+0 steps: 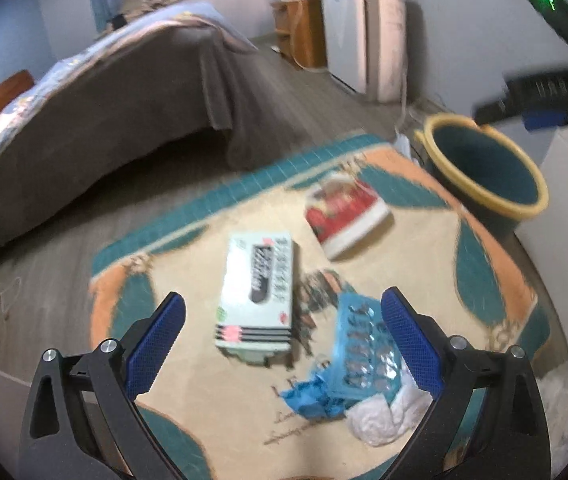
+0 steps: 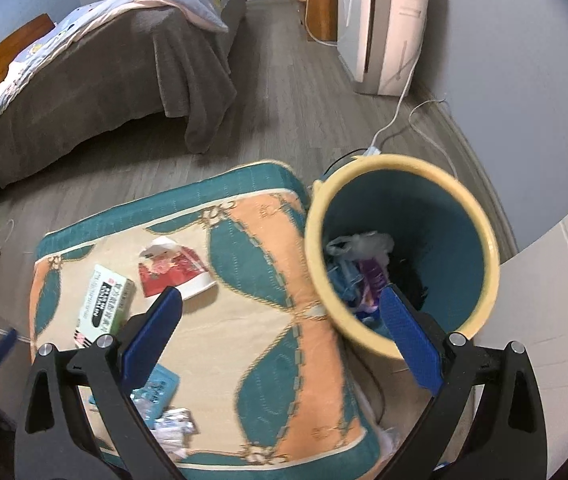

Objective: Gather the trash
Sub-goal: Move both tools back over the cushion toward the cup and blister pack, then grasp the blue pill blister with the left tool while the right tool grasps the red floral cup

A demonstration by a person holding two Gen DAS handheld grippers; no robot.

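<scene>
Trash lies on a patterned teal and orange cushion (image 1: 484,280). A pale green carton (image 1: 258,300) lies just ahead of my open left gripper (image 1: 282,310), with a red and white packet (image 1: 344,212) beyond it. A blue blister pack (image 1: 364,344) and crumpled white tissue (image 1: 380,416) lie by the right finger. My right gripper (image 2: 280,304) is open and empty, hovering over the cushion (image 2: 268,320) beside a teal bin with a yellow rim (image 2: 488,240); bags and wrappers (image 2: 360,264) lie inside. The carton (image 2: 102,304) and red packet (image 2: 172,268) lie to its left.
A bed with a grey cover (image 2: 104,92) stands at the back left across a grey wood floor (image 2: 284,112). A white appliance (image 2: 384,24) and a wooden cabinet stand by the far wall. A white cable (image 2: 404,116) trails behind the bin. White furniture (image 2: 564,300) is at right.
</scene>
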